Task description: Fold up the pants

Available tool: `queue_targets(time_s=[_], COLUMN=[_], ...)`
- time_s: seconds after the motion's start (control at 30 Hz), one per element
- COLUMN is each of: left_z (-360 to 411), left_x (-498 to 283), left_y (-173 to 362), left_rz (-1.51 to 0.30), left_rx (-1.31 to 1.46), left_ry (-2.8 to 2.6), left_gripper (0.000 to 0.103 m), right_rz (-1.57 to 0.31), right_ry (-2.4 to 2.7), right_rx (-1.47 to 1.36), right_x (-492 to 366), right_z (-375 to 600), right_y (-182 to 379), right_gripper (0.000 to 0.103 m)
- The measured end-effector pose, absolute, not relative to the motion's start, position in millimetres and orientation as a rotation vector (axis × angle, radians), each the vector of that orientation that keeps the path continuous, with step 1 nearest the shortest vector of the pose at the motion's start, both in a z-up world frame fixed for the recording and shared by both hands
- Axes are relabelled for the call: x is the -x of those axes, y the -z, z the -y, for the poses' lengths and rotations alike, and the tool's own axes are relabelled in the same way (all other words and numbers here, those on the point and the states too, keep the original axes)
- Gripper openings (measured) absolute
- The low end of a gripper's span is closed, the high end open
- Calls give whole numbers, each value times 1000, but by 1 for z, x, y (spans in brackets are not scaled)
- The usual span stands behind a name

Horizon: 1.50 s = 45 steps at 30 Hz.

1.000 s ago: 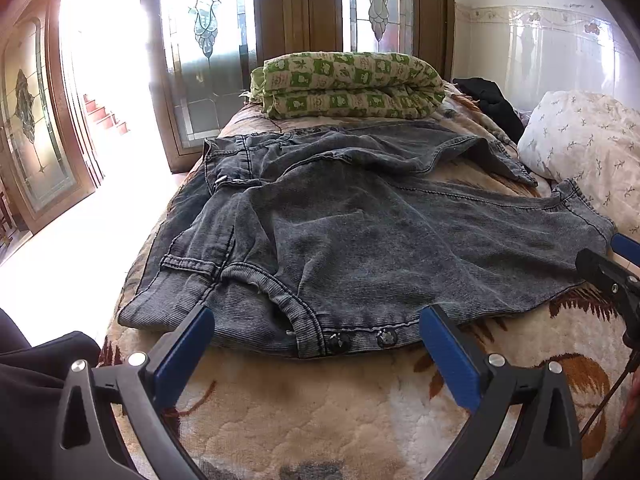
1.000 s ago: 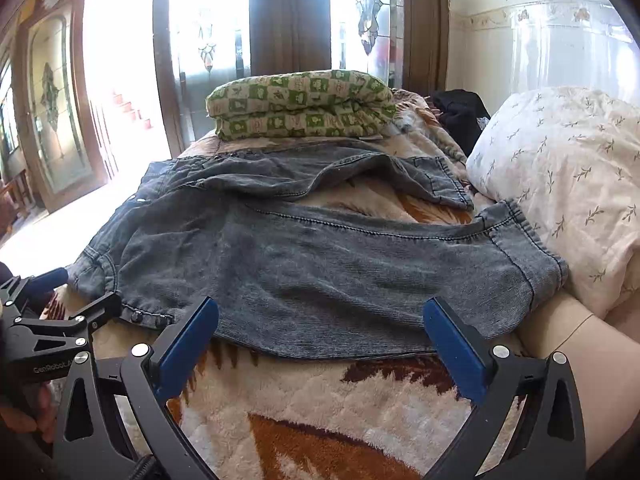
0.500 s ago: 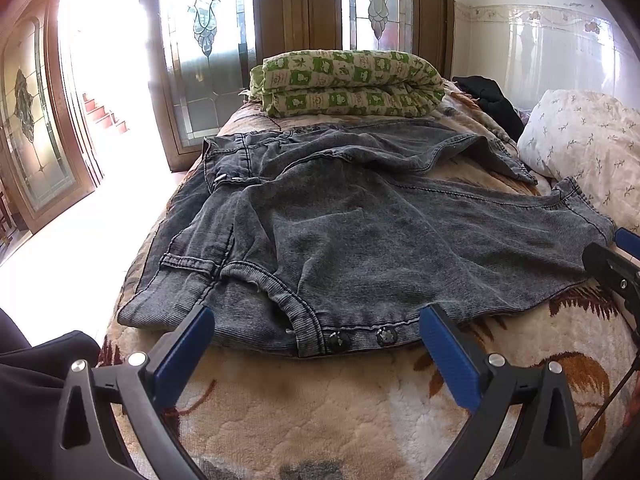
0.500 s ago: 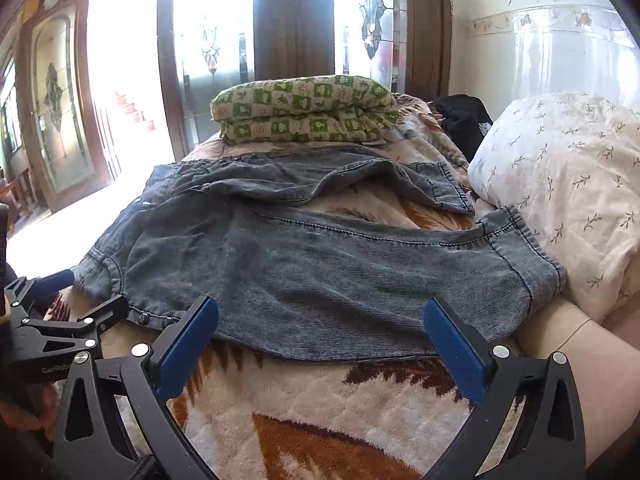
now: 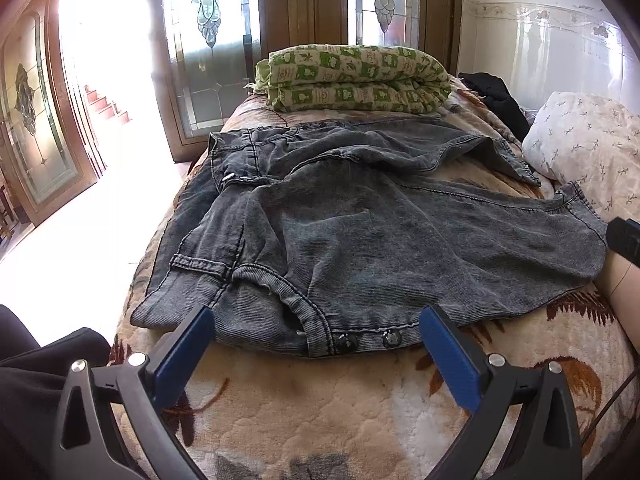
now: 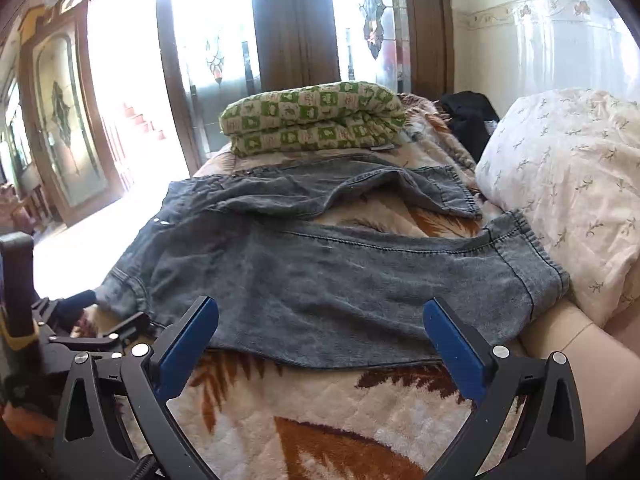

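Pants: grey denim, spread flat on the blanket, both legs apart, short of the green quilt.
Left gripper: jaws wide, empty, just short of the waistband.
Right gripper: jaws wide, empty, near the closer leg.
Progress: no fold made; all folding outstanding.

Both wrist views look low along the bed toward the windows — sharing the pants, left view nearer the waistband.
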<state>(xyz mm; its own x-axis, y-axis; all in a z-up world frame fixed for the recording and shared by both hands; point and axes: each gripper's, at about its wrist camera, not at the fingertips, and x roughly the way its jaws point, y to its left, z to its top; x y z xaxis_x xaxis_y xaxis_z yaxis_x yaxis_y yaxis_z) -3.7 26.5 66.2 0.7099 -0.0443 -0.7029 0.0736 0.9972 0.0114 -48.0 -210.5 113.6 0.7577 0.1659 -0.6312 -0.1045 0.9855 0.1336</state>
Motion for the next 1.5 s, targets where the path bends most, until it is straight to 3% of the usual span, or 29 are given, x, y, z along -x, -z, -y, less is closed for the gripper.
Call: queue_targets(time_s=[0.93,1.5], left_z=[-15,-36], left_x=[-57,-110], left_y=[-81,-76], left_rz=[-769,-834], left_rx=[-148,-150], left_ry=[91,118], left_gripper=[103,103], right_rz=[-696,-817], right_ry=[-202,-298], right_rx=[46,-44], right_x=[-17,-79], right_z=[211,222], right_y=[-124,-111], right_gripper=[103,103])
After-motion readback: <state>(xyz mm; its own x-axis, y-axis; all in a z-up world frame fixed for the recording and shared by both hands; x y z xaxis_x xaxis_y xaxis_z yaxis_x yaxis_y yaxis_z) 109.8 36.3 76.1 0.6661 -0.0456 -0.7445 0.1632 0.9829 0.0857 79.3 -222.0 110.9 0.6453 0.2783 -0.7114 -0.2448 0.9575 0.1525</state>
